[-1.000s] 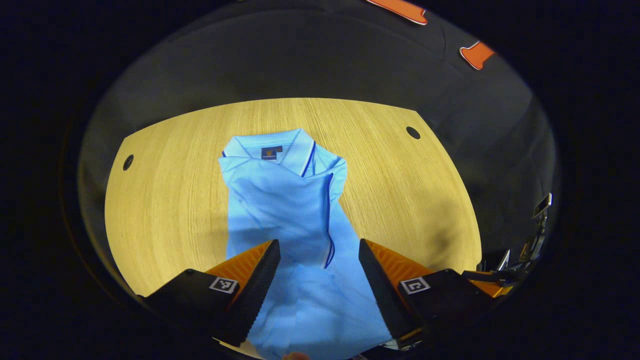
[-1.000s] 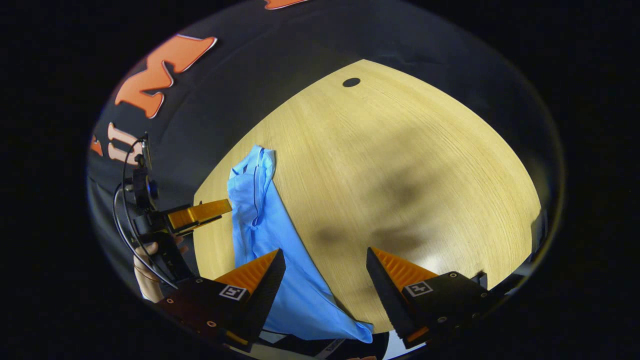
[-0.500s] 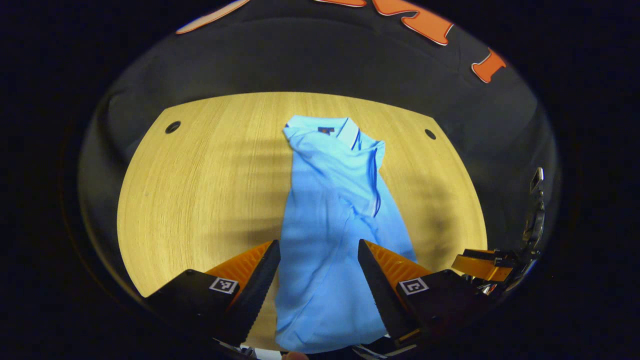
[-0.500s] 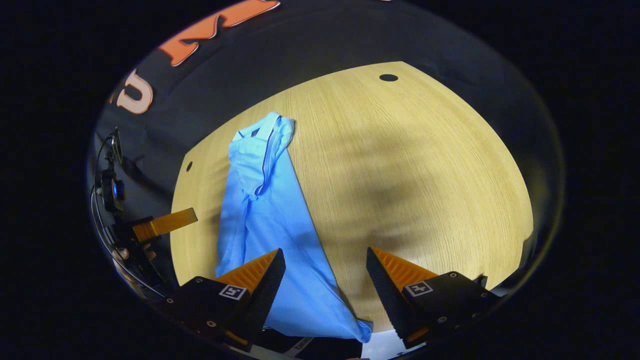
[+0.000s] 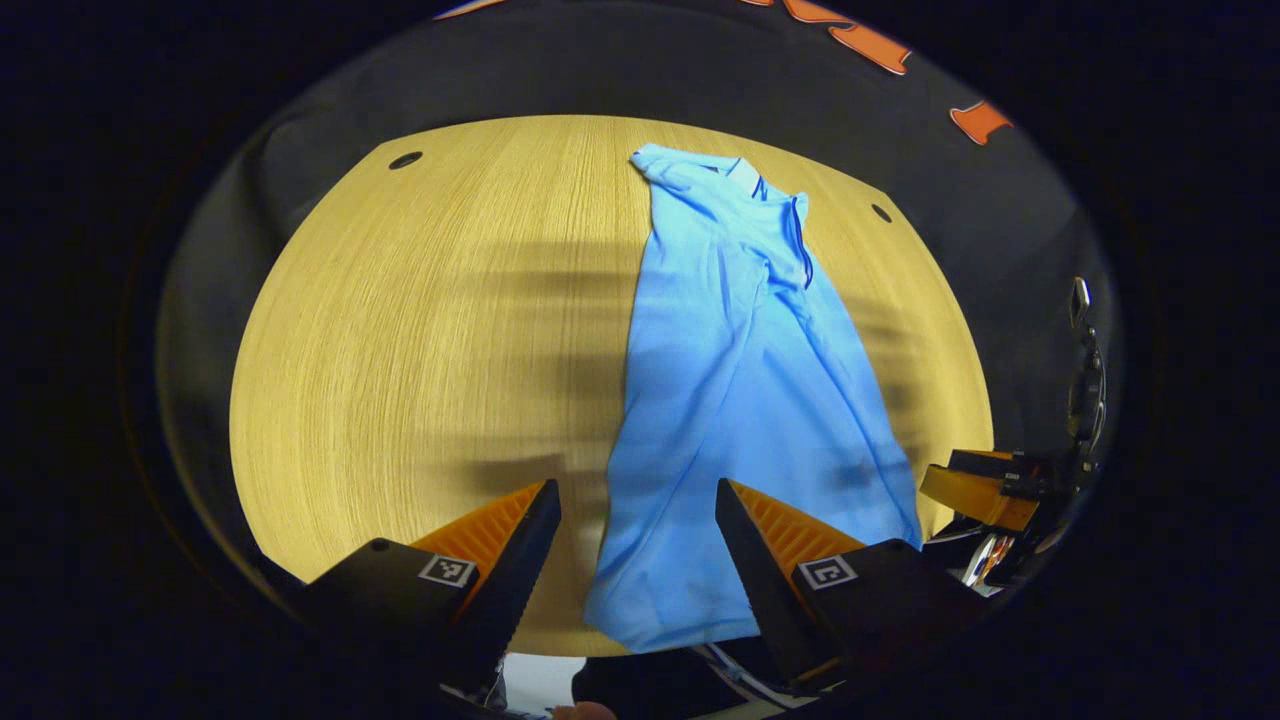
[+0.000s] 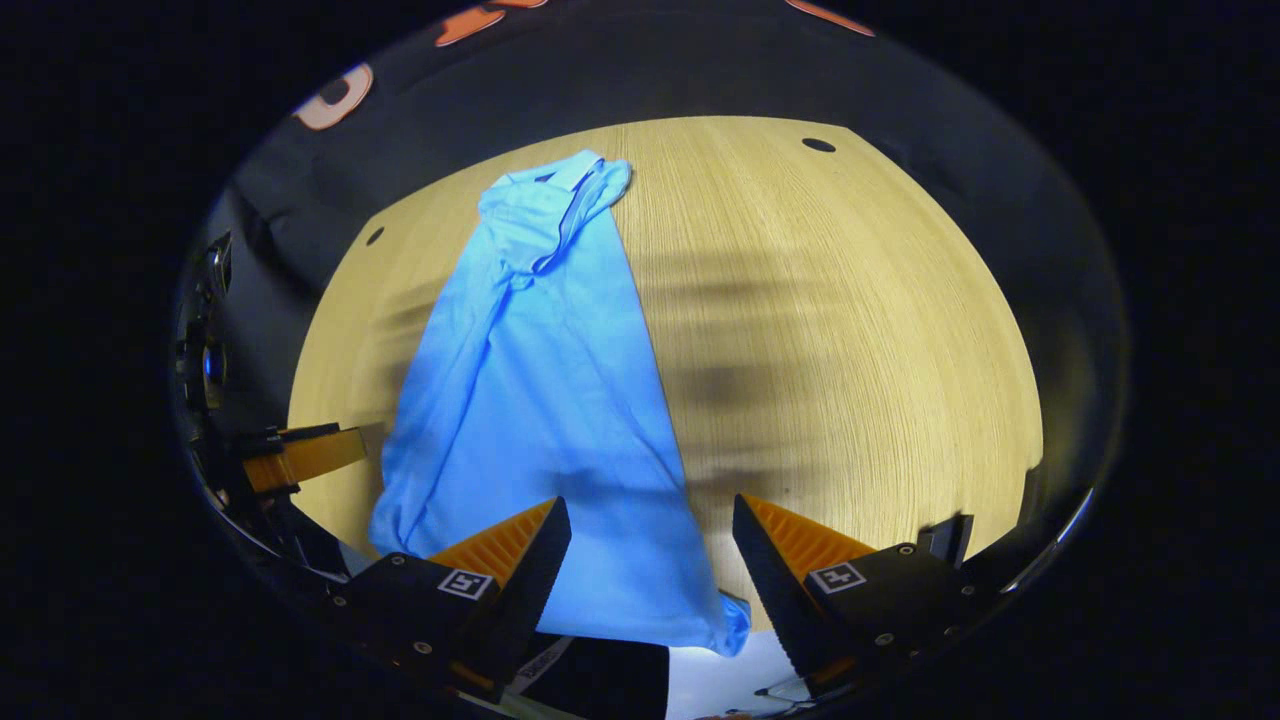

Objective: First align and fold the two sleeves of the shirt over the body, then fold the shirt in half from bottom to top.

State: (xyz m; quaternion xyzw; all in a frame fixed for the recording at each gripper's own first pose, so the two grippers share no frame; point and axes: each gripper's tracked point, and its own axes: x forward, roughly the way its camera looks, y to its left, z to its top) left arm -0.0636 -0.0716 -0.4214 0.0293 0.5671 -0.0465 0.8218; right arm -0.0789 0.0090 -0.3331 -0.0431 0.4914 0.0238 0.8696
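Note:
A light blue polo shirt (image 5: 740,400) lies lengthwise on the wooden table (image 5: 420,340), collar at the far end, sleeves folded over the body, hem at the near edge. In the right gripper view the same shirt (image 6: 540,400) runs from the far collar to the near edge. My left gripper (image 5: 638,515) hangs open above the hem's left part, nothing between its fingers. My right gripper (image 6: 652,530) is open above the hem's right corner. The right gripper (image 5: 975,490) also shows at the left gripper view's right edge, and the left gripper (image 6: 300,455) at the right gripper view's left edge.
The table has small round holes near its far corners (image 5: 405,160) (image 5: 880,213) (image 6: 818,145). Black cloth wall stands behind the table. Bare wood stretches left of the shirt in the left gripper view and right of it in the right gripper view.
Both grippers have pulled back toward the near edge and risen; the shirt now shows full length. The jaws stayed open throughout.

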